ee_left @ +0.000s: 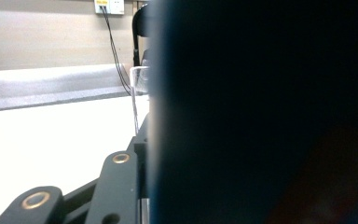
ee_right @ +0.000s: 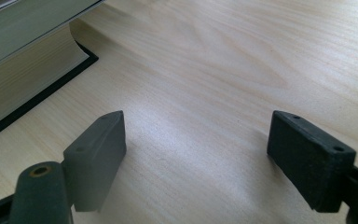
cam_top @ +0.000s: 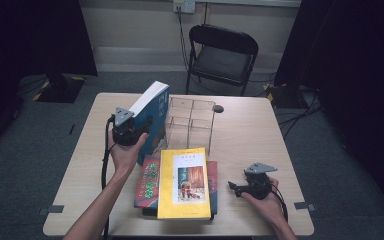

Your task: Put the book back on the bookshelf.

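Left of centre in the high view, the left gripper (cam_top: 141, 125) pinches an upright blue book (cam_top: 153, 120) beside the clear rack (cam_top: 190, 120), while the right gripper view shows the right gripper (ee_right: 196, 154) spread over bare table (ee_right: 242, 60).

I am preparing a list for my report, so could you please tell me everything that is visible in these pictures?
thick blue book with white page edges: one, blue, upright and tilted, held beside the clear rack
clear wire-framed book rack: one, transparent, table middle rear
yellow paperback book: one, yellow, top of the front stack
red-covered book: one, red, under the yellow one
light wooden table: one, pale wood
black folding chair: one, black, behind the table
white wall socket: one, white, rear wall
left gripper: one, black, closed on the blue book
right gripper: one, black, jaws open, resting near the stack
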Motion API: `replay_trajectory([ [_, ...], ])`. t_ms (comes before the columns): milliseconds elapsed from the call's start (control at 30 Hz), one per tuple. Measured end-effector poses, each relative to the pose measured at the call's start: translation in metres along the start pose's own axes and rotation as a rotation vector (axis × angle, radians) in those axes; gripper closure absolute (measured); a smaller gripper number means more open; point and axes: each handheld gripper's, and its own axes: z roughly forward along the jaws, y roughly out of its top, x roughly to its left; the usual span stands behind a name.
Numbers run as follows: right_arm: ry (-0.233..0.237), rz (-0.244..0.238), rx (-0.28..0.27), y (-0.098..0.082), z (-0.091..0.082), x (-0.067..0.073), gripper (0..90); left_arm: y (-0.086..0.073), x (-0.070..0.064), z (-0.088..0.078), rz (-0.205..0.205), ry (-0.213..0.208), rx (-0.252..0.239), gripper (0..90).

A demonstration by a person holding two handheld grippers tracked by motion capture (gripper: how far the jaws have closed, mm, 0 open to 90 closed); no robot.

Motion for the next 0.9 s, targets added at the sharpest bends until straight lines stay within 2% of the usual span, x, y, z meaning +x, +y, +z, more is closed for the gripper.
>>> replay_trajectory([
  [200, 0.0, 0.0, 0.0, 0.0, 0.0, 0.0, 19.3, 0.004, 0.001, -0.009, 0.018, -0.007, 0.017, 56.1],
  [300, 0.0, 0.0, 0.0, 0.0, 0.0, 0.0, 19.3, 0.011, 0.003, -0.014, 0.009, -0.012, 0.015, 54.7],
  [433, 0.0, 0.0, 0.0, 0.0, 0.0, 0.0, 19.3, 0.019, 0.003, -0.02, 0.018, -0.021, 0.028, 54.8],
  [633, 0.0, 0.0, 0.0, 0.0, 0.0, 0.0, 19.3, 0.033, 0.005, -0.027, 0.043, -0.038, 0.104, 54.5],
  [700, 0.0, 0.0, 0.0, 0.0, 0.0, 0.0, 19.3, 0.039, 0.005, -0.028, 0.059, -0.043, 0.154, 54.8],
  [900, 0.0, 0.0, 0.0, 0.0, 0.0, 0.0, 19.3, 0.054, 0.007, -0.031, 0.051, -0.061, 0.242, 55.2],
])
